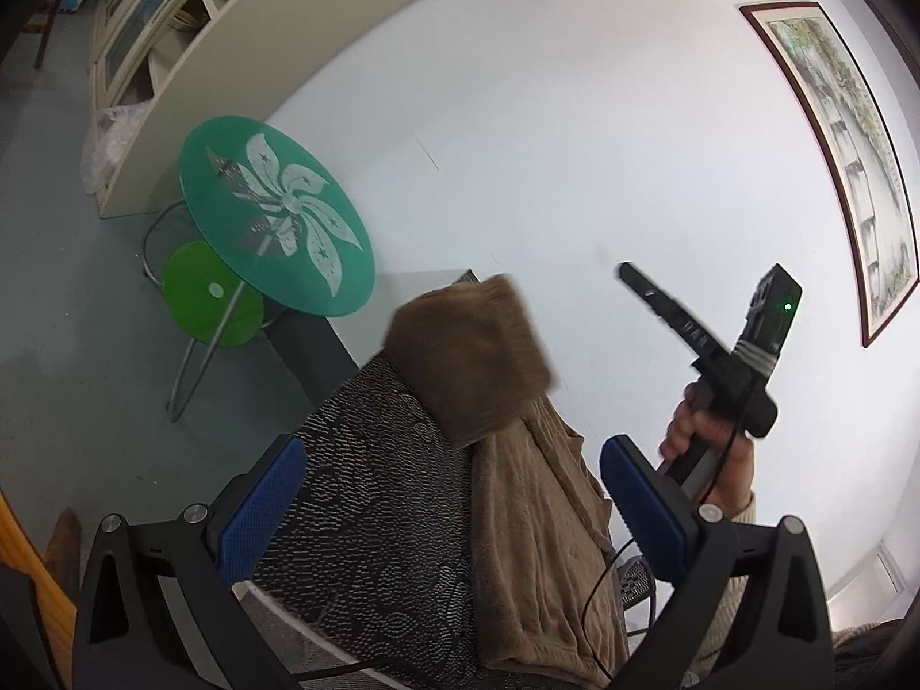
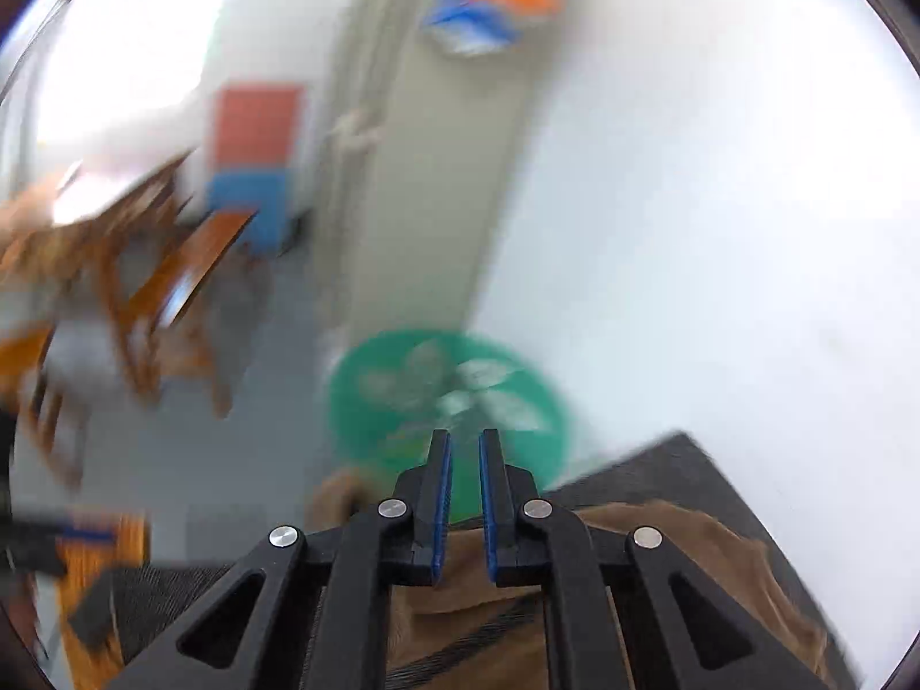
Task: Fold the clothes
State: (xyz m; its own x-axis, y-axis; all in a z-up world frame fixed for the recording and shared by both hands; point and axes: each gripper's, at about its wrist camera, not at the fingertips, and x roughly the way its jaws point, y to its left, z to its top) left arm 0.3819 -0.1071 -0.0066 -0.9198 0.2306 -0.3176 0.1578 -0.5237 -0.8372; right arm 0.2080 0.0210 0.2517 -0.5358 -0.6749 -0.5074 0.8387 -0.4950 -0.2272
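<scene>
Left wrist view: left gripper (image 1: pixel 454 517) jaws spread wide, blue pads clear of the cloth, nothing between them but the surface below. Work surface (image 1: pixel 368 517) is covered in a dark patterned fabric, running from bottom centre toward mid-frame. Brown garment (image 1: pixel 529 517) lies on it, lower centre; one end (image 1: pixel 468 356) is lifted and blurred at mid-frame. Right of centre, a hand (image 1: pixel 710 448) holds the right gripper (image 1: pixel 638 282) up against the white wall (image 1: pixel 575 144).

Right wrist view, heavily blurred: right gripper (image 2: pixel 466 494) jaws nearly together, narrow gap, nothing held. Brown garment (image 2: pixel 678 552) at lower right below it.

Room: round green glass table (image 1: pixel 276 218) with white flower motif, left of centre; cream shelving unit (image 1: pixel 230 40) upper left; framed picture (image 1: pixel 834 161) on wall, upper right; grey floor (image 1: pixel 69 316). Wooden chairs (image 2: pixel 144 264) at left in right view.
</scene>
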